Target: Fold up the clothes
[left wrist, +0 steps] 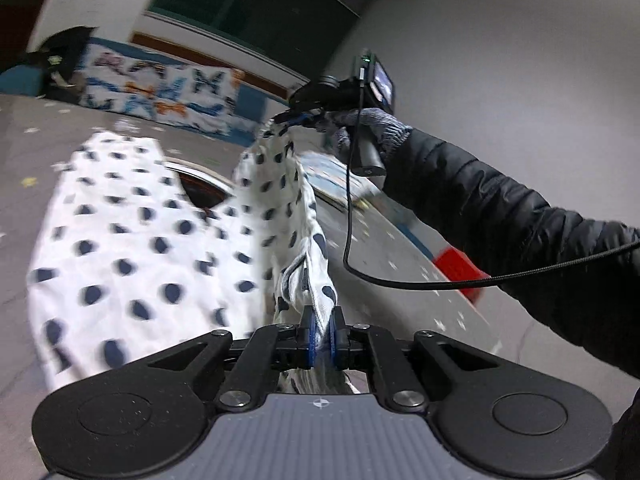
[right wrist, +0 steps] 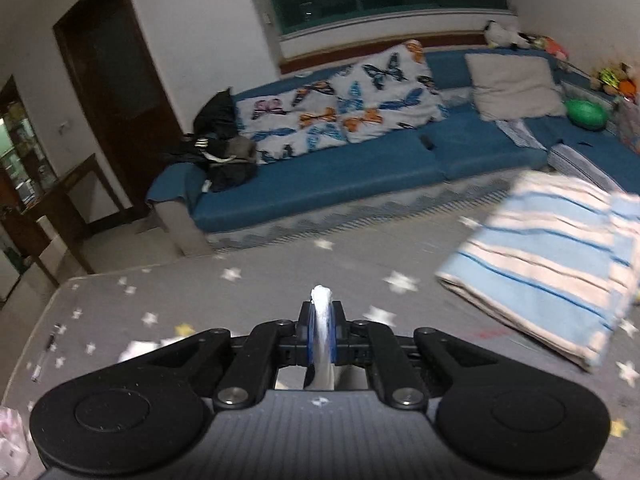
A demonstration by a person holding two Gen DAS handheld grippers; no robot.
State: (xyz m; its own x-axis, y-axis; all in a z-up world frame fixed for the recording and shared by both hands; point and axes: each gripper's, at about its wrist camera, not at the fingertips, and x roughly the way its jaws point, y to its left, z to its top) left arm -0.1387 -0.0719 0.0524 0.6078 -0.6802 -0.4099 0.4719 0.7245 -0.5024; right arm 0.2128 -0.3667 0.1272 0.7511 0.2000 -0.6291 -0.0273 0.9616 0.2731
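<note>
**Spotted garment held up by two grippers over star-print bed cover**

A white garment with dark blue spots [left wrist: 132, 240] hangs in the air above the grey star-print cover [right wrist: 248, 280], pinched along one edge at two places. The left gripper [left wrist: 320, 332] has its blue pads pressed together on a bunched strip of the cloth, which rises from the jaws in a taut ridge toward the right gripper [left wrist: 298, 118], seen across the cover in a gloved hand [left wrist: 372, 128] and black sleeve [left wrist: 500, 216]. In the right wrist view, the right gripper [right wrist: 321, 334] is likewise clamped on a thin white fold of fabric poking up between its pads.

The cloth appears light and very soft: it drapes, sags and creases between the holds, and the rest billows loosely to the left of the ridge. Such fabric is best taken at edges or corners, with both holds kept apart so the panel stays stretched. A folded blue-and-cream striped item [right wrist: 552, 252] lies on the cover, to the right of the right gripper.
</note>
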